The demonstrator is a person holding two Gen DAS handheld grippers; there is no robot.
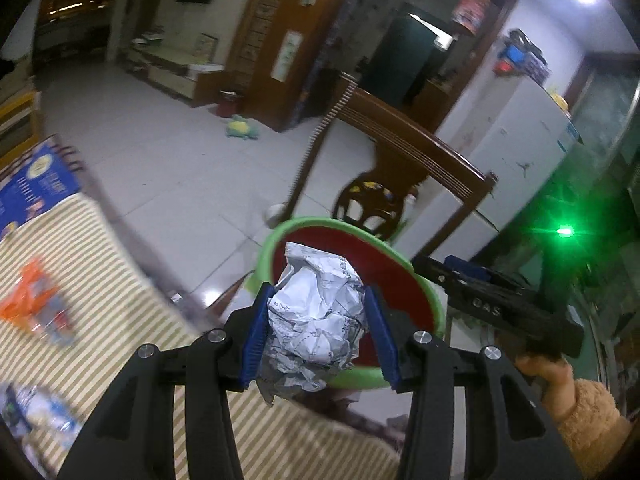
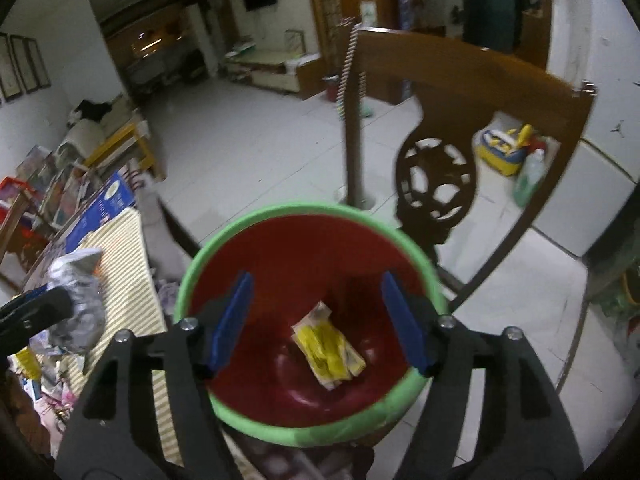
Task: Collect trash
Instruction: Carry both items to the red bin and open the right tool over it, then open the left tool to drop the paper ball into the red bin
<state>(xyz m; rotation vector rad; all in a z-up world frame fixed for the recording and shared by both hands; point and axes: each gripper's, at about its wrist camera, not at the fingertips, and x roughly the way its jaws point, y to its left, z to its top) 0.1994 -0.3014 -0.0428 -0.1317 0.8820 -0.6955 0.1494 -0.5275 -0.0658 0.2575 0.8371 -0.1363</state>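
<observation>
My left gripper (image 1: pixel 316 300) is shut on a crumpled ball of printed white paper (image 1: pixel 316 320), held near the rim of a green bin with a red inside (image 1: pixel 276 248). The paper ball (image 2: pixel 76 300) also shows at the left edge of the right wrist view, beside the bin. My right gripper (image 2: pixel 316 284) hangs open above the bin (image 2: pixel 256 216) with nothing between its blue pads (image 2: pixel 230 320). A yellow wrapper (image 2: pixel 328 346) lies on the bin's red bottom, below the open fingers. In the left wrist view the right gripper (image 1: pixel 460 276) reaches over the bin's right rim, with a hand on it.
A striped cloth covers the table (image 1: pixel 100 280), with an orange wrapper (image 1: pixel 36 304) and other litter (image 1: pixel 36 412) on it. A brown wooden chair (image 2: pixel 460 80) stands just behind the bin. A blue book (image 1: pixel 36 188) lies at the table's far end. Tiled floor stretches beyond.
</observation>
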